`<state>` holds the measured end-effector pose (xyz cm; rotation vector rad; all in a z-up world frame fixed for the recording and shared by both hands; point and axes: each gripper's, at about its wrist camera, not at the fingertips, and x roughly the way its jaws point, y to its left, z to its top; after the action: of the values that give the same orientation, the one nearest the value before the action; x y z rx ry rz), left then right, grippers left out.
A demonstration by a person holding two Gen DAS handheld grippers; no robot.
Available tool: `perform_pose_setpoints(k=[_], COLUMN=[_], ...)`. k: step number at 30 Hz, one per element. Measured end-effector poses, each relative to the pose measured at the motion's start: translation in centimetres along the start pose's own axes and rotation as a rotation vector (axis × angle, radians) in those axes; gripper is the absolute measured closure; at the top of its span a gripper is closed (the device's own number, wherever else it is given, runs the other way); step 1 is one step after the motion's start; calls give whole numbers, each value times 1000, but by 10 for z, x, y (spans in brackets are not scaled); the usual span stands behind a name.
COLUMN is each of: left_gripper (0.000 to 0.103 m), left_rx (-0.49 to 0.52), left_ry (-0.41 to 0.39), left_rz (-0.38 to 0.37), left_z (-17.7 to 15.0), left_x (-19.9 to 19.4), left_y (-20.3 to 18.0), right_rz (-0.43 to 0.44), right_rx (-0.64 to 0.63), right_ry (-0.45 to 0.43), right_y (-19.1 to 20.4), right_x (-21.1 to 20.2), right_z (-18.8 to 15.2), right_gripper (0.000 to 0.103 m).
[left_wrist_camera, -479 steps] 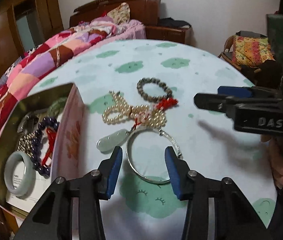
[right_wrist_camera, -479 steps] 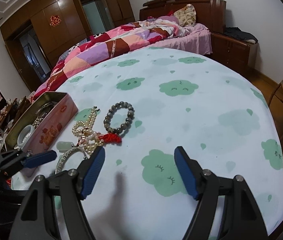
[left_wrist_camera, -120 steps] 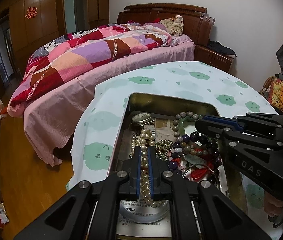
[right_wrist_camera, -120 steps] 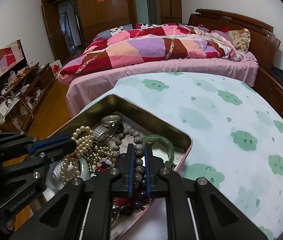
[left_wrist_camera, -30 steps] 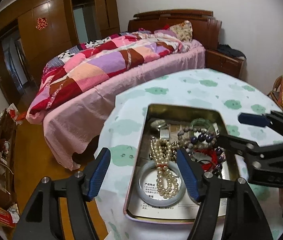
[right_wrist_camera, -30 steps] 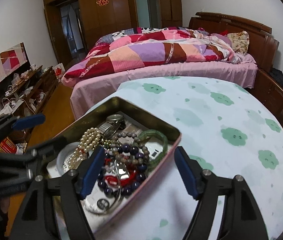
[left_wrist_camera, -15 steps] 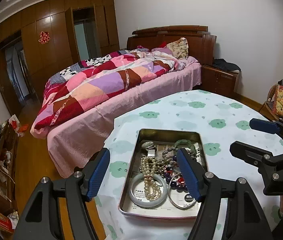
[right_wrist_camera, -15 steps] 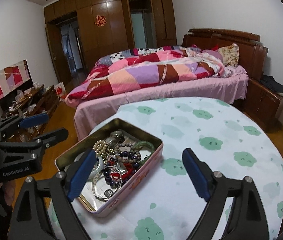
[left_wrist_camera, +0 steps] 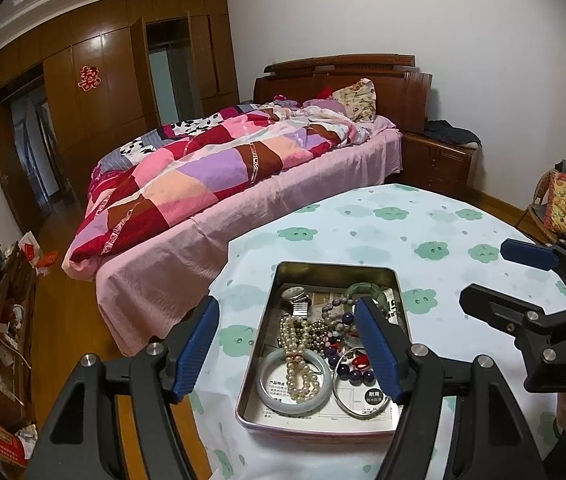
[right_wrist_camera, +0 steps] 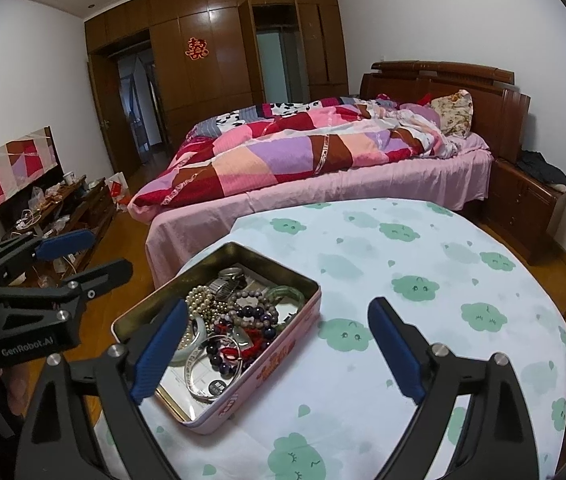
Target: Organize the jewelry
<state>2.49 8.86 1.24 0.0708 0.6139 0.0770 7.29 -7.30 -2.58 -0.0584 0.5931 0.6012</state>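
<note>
- The left gripper (left_wrist_camera: 287, 344) is spread wide with nothing in it, up above the tin box (left_wrist_camera: 400, 296).
- The right gripper (right_wrist_camera: 277, 350) is opening wider, with nothing between its fingers.
- The tin box sits on the round table (left_wrist_camera: 435, 224), near the edge.
- Inside lie a pearl necklace (left_wrist_camera: 298, 356), a pale bangle (left_wrist_camera: 271, 384), a silver bangle (right_wrist_camera: 203, 384) and dark beads (left_wrist_camera: 353, 372).
- A bed (right_wrist_camera: 323, 160) stands behind.

Left tongs (left_wrist_camera: 287, 344) gape empty; right tongs (right_wrist_camera: 279, 346) are opening, empty.

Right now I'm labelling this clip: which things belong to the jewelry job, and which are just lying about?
Job: pink metal tin, white pearl strand, pale jade bangle, silver bangle.
Lying about: patchwork quilt, floral pillow, cloud-print tablecloth.
</note>
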Motion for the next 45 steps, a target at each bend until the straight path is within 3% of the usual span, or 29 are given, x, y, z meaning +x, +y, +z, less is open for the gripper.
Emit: perform_pose_setpoints(k=[30,33,39,45], left_gripper=[32,19,18,16], left_rx=[-32,-37,-23,-27], left_ry=[41,45,32,40], left_rz=[14,27,68,54], left_z=[-4,-4,-5,-6], left_x=[15,16,18,21], left_y=[4,5,5,6], right_rz=[-16,-19,-22,-24], right_rx=[-6,-11,-17,-24], right_ry=[-17,-17,-15,-9], right_y=[-5,-7,-5,-4], right_x=[-1,-1,-1,-2], right_z=[-1,0,-1,-2], right_gripper=[8,7,7,7])
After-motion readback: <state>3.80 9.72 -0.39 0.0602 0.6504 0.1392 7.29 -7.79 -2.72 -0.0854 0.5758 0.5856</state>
